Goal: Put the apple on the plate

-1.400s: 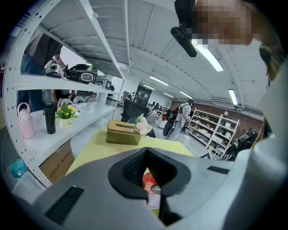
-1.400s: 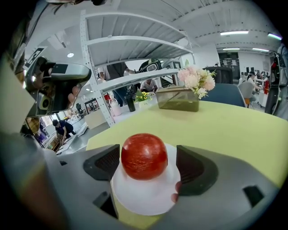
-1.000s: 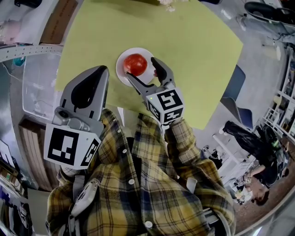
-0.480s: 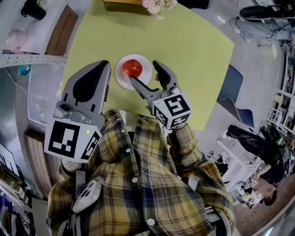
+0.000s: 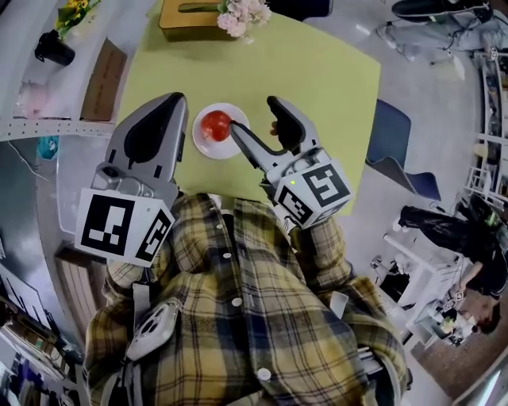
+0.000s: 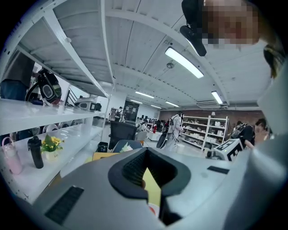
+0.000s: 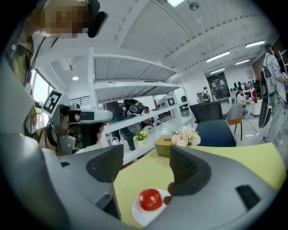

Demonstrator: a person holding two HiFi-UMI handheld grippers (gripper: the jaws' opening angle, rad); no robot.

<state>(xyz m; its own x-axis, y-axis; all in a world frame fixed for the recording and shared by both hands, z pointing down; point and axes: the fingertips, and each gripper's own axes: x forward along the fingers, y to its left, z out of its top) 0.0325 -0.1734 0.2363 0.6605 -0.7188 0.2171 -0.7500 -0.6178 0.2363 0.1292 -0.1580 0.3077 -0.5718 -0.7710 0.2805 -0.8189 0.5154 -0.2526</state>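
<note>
Right tongs [image 5: 255, 117] closing empty, apple [image 5: 215, 124] on plate [image 5: 208, 148], flowers [image 5: 242, 14]

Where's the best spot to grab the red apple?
Probably grip the apple across its round middle, a jaw on each side, coming down from above. Its sides are bare, and the rim of the plate under it could block a low sideways reach.

Red apple [image 5: 215, 124]; white plate [image 5: 225, 151]
</note>
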